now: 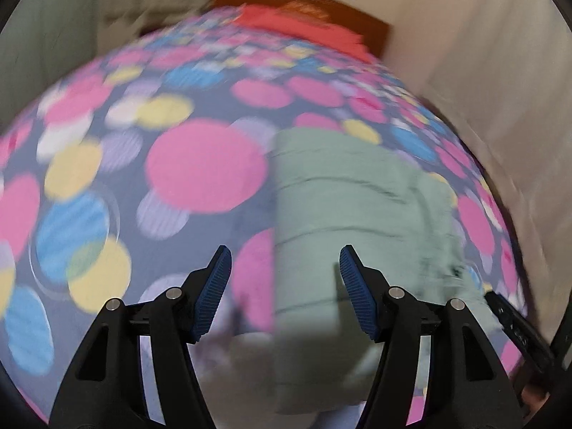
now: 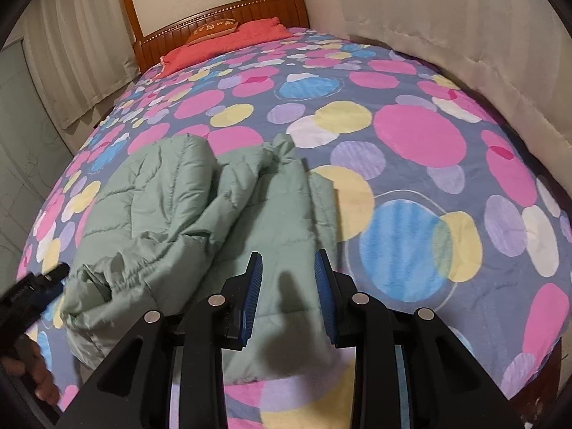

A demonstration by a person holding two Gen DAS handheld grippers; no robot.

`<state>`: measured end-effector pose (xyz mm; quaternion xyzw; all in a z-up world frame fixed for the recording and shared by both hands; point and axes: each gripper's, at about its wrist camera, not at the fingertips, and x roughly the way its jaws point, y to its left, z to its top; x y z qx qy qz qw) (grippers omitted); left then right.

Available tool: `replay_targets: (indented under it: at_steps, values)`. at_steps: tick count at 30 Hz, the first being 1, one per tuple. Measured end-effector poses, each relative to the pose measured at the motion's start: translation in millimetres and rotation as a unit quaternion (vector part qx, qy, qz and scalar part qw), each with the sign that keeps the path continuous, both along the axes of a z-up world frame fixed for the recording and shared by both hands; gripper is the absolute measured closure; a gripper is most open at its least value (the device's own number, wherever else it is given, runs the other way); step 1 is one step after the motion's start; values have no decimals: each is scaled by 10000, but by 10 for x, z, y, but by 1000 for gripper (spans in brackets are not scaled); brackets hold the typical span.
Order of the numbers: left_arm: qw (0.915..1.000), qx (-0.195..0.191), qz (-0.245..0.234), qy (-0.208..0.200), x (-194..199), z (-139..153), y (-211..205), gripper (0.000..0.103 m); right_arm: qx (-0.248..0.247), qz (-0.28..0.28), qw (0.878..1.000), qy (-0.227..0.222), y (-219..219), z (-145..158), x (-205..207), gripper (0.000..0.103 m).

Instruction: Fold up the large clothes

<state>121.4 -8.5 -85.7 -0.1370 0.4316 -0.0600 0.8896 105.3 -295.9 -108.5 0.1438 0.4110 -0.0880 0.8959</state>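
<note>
A pale green quilted jacket (image 2: 186,207) lies rumpled on the bed, one elastic-cuffed sleeve (image 2: 118,279) folded toward its near left side. My right gripper (image 2: 289,268) hovers just above the jacket's near edge, jaws a little apart with no cloth pinched; their shadow falls on the fabric. The left wrist view is blurred. There my left gripper (image 1: 284,261) stands wide open and empty above the jacket (image 1: 339,196) and its left edge. In the right wrist view the left gripper (image 2: 59,273) shows at the left edge beside the cuff, held by a hand (image 2: 39,386).
The bedspread (image 2: 411,136) is grey-blue with pink, yellow and blue circles. A red pillow (image 2: 228,41) lies against the wooden headboard (image 2: 221,14) at the far end. Cream curtains (image 2: 464,28) hang along the right side and the far left.
</note>
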Motion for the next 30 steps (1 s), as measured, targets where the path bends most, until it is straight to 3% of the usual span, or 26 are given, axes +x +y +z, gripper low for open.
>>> replay_targets:
  at_steps: [5, 6, 7, 8, 9, 14, 20, 26, 28, 30]
  values:
    - [9974, -542, 302, 378, 70, -312, 258, 41, 286, -2, 9996, -40, 10, 20, 135, 70]
    - [9970, -590, 290, 404, 80, -347, 252, 41, 376, -9, 9993, -61, 14, 24, 174, 54]
    - [9969, -618, 286, 403, 78, -371, 234, 41, 462, -26, 9989, -99, 20, 28, 203, 45]
    - [9968, -643, 273, 398, 83, -392, 223, 41, 544, -52, 9984, -158, 22, 34, 227, 38]
    - [9967, -665, 256, 398, 94, -411, 211, 41, 612, -78, 9979, -220, 32, 43, 257, 38]
    - [9943, -924, 310, 428, 170, -489, 245, 40, 925, -29, 9954, -264, 103, 3, 443, 38]
    - [9873, -1389, 498, 587, 223, -603, 301, 40, 1639, -7, 9864, -140, 133, -205, 630, 38]
    - [9856, -1480, 529, 629, 257, -640, 284, 40, 2054, 8, 9785, -194, 151, -323, 770, 38]
    - [9856, -1475, 527, 637, 271, -645, 280, 40, 2111, 57, 9772, -204, 151, -336, 808, 47]
    - [9855, -1475, 536, 638, 274, -646, 274, 40, 2181, 159, 9756, -207, 153, -350, 844, 71]
